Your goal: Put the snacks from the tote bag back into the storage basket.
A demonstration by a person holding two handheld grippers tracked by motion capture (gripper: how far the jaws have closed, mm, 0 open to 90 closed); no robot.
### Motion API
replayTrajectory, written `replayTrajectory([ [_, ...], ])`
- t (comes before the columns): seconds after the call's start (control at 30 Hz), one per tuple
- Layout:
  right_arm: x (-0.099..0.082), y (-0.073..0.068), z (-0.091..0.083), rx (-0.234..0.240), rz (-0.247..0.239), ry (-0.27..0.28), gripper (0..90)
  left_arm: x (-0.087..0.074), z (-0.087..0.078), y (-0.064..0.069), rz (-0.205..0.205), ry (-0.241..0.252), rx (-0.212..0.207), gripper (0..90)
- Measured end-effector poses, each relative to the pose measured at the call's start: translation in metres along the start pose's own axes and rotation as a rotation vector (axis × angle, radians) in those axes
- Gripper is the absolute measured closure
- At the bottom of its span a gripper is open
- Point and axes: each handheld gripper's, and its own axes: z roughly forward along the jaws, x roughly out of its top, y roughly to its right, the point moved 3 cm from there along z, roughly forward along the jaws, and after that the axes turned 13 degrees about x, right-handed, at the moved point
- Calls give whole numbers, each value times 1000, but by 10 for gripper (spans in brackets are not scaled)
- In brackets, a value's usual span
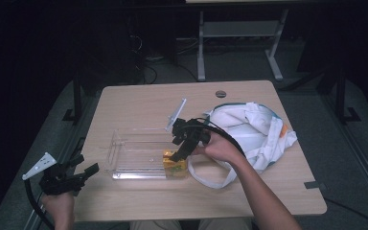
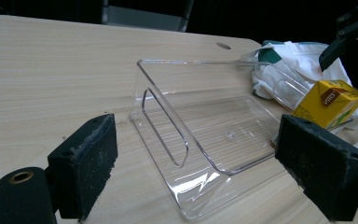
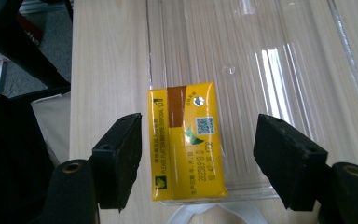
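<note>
Yellow juice carton [image 3: 186, 142], with a QR code and small unreadable print, stands in the clear tray's [image 3: 284, 56] near right corner, between the right gripper's [image 3: 200, 161] released jaws.

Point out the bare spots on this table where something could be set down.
Free: the light wooden tabletop behind the clear acrylic tray, the front strip near the person, and most of the tray's floor. Crowded: the tray's right end, with the yellow juice carton, right gripper and white cloth bag.
</note>
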Motion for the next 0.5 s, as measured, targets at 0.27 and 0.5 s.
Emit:
replayTrajectory([
  [0.27,-1,0,-13,-16,10,18,318,0,0,0,0,0,1,126],
  [0.5,-1,1,-23,-34,9,36,314,0,-1,-2,3,4,1,126],
])
